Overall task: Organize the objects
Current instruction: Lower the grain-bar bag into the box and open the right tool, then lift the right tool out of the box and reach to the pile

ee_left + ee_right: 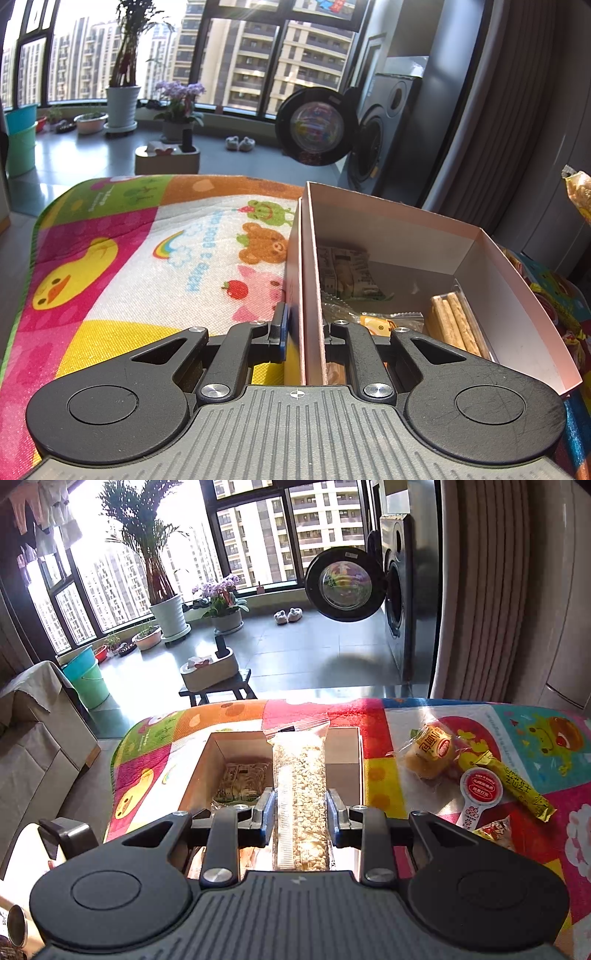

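Pink box [310, 280] wall between left gripper [303, 332] jaws; right gripper [300, 812] jaws on puffed-grain packet [301, 786].

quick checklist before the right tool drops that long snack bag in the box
1. Right tool grips the bag: ok, fingers press both sides.
2. Bag over the box: ok, it hangs above the opening.
3. Left tool steadies the box: ok, it is clamped on the left wall.
4. Room inside: ok, the right half of the floor looks bare in the right wrist view; a green packet lies at the left.
5. Bag fits lengthwise: cannot tell, its near end is hidden under the tool.
6. Snacks left on the mat: not ok, a bun and yellow stick wait outside.
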